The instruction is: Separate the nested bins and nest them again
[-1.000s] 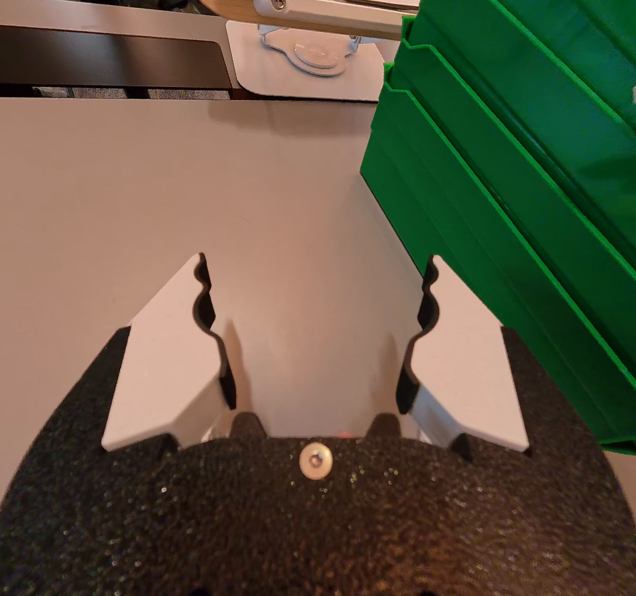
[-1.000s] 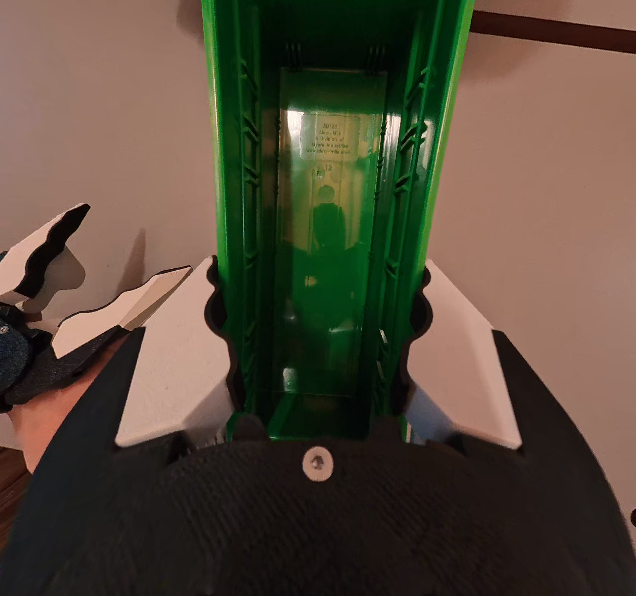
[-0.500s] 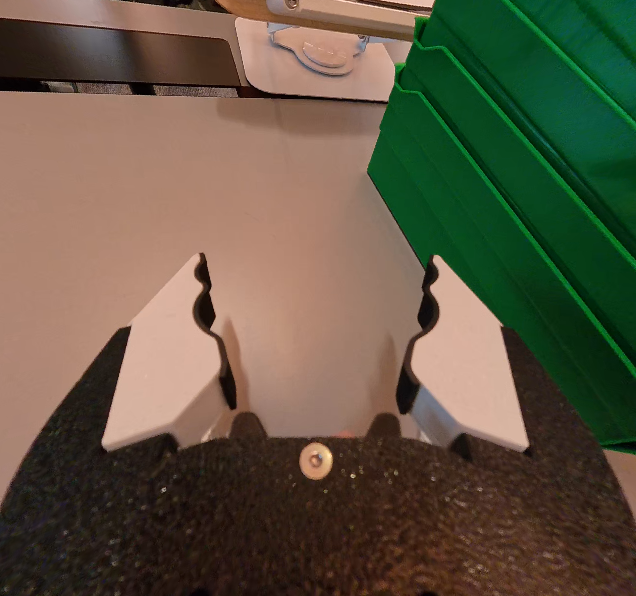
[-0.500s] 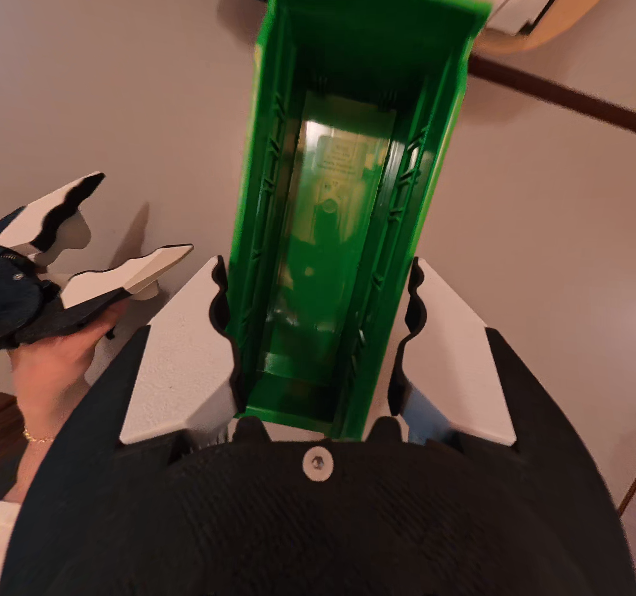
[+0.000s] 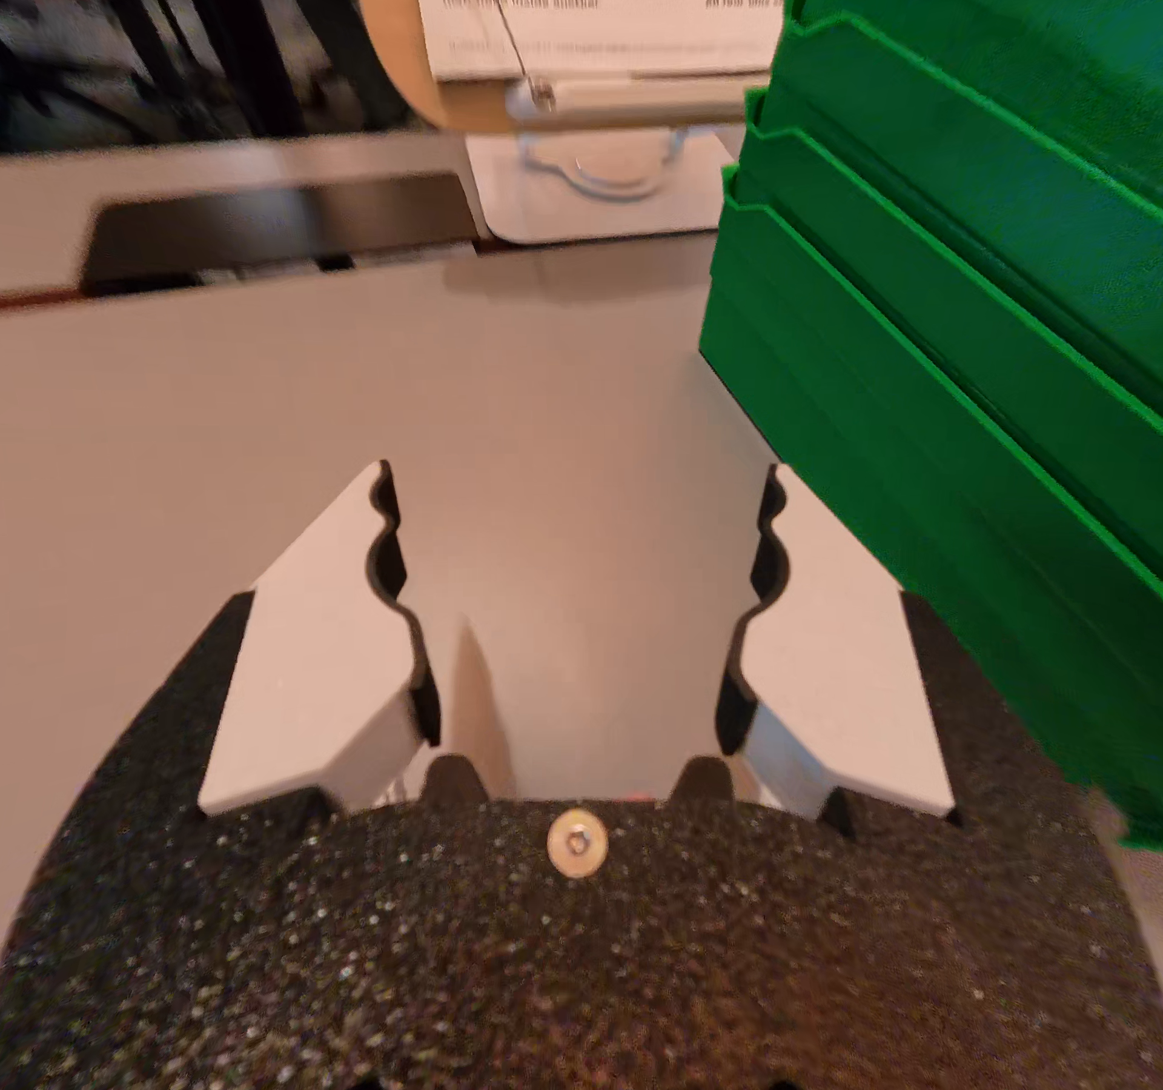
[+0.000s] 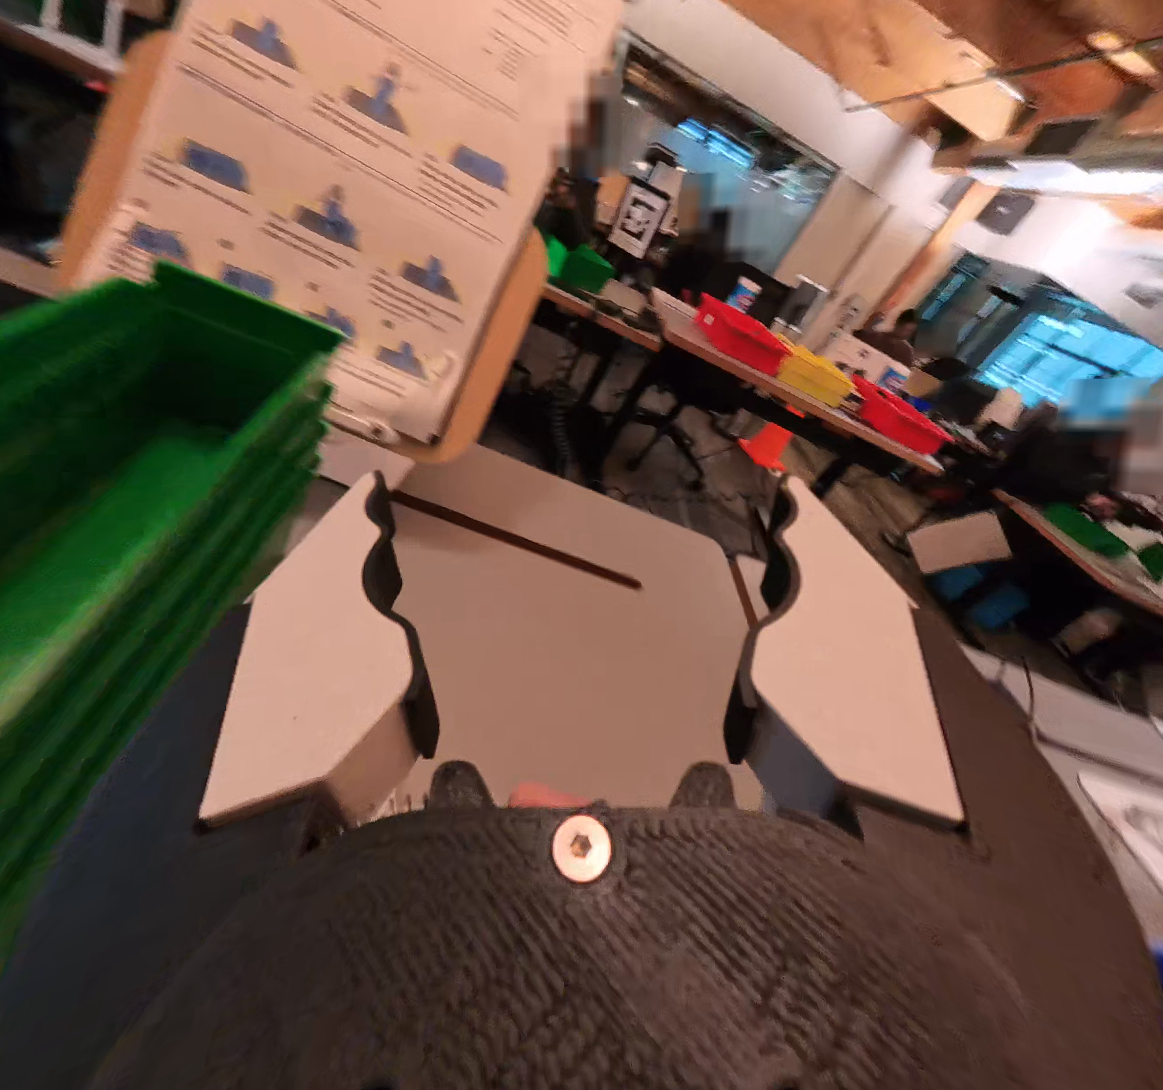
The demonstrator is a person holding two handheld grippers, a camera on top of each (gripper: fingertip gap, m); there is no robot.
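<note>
A stack of nested green bins [image 5: 944, 336] stands on the pale table, filling the right side of the left wrist view. The stack also shows blurred at the left of the right wrist view [image 6: 126, 462]. My left gripper [image 5: 576, 474] is open and empty, low over the table just left of the stack. My right gripper [image 6: 579, 487] is open and empty, to the right of the stack and pointing over the table's far edge into the room.
A clipboard with a printed instruction sheet [image 6: 327, 178] stands on a white base [image 5: 598, 197] behind the bins. The table's far edge [image 5: 252, 304] is close. Other tables with red and yellow bins [image 6: 812, 367] and an orange cone [image 6: 764, 443] lie beyond.
My right gripper has let go of the green bin it held, opened, and swung up and right of the stack. My left gripper has tilted up slightly.
</note>
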